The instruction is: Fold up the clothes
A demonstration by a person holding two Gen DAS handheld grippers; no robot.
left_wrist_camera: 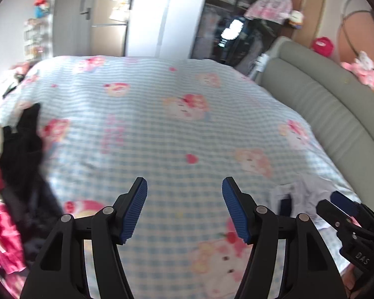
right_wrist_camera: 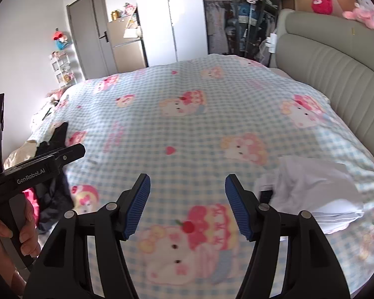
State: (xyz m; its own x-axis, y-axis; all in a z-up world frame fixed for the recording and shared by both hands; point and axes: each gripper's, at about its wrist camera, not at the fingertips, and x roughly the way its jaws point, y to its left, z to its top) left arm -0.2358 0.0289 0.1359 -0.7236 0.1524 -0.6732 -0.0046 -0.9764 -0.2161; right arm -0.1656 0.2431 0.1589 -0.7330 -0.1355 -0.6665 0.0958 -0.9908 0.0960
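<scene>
Left wrist view looks over a bed (left_wrist_camera: 162, 129) with a blue checked cover that has pink cartoon cats on it. The left gripper (left_wrist_camera: 184, 209) hangs above the cover with its two blue fingers wide apart and nothing between them. To its left, a dark garment (left_wrist_camera: 25, 154) lies in a heap at the edge of the bed, and a bright pink garment (left_wrist_camera: 2, 239) sits beside that, lower down. To its right, a white garment (left_wrist_camera: 304, 196) lies on the cover, and the right gripper (left_wrist_camera: 341, 206) shows just past it, partly touching the white cloth in this view; from here I cannot tell how its fingers stand. Right wrist view shows the right gripper (right_wrist_camera: 187, 206) over the same cover, its blue fingers also wide apart and empty. The white garment (right_wrist_camera: 311, 191) lies just right of it, bunched and partly folded, with a small dark patch on its near side. Far to its left, a hand (right_wrist_camera: 15, 226) grips the handle of the left gripper (right_wrist_camera: 69, 153), whose tip is in front of the dark garment (right_wrist_camera: 54, 139). A grey padded headboard (right_wrist_camera: 324, 74) stands beyond the right gripper, on the right.
</scene>
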